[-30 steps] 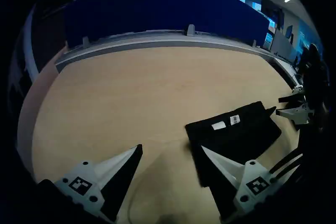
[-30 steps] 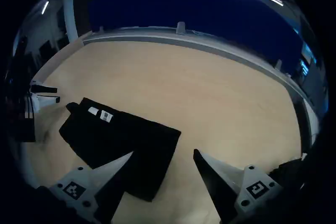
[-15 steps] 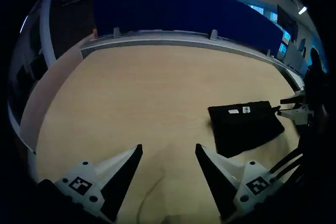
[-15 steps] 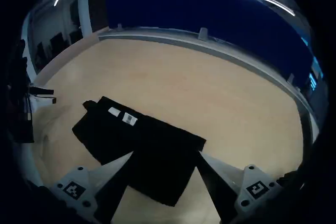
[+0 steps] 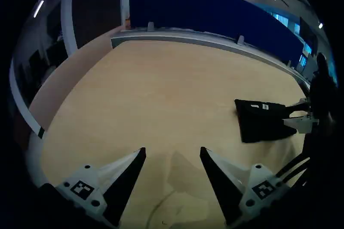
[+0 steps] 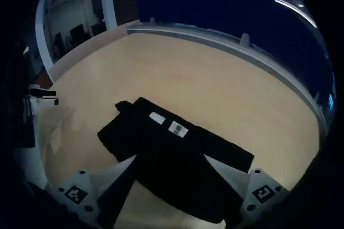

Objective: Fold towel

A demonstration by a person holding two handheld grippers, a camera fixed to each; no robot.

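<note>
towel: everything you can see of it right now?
The towel is black, soft-looking cloth, folded into a rough rectangle with a rumpled far-left corner. It lies flat on the light wooden table. Two small white tags sit near its far edge. Its near part lies between the open fingers of the right gripper; whether they touch it is unclear.

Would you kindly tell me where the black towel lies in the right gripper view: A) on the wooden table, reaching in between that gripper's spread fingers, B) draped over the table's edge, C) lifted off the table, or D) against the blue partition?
A: the black towel lies on the wooden table, and its near part runs in between the spread fingers of the right gripper.
</note>
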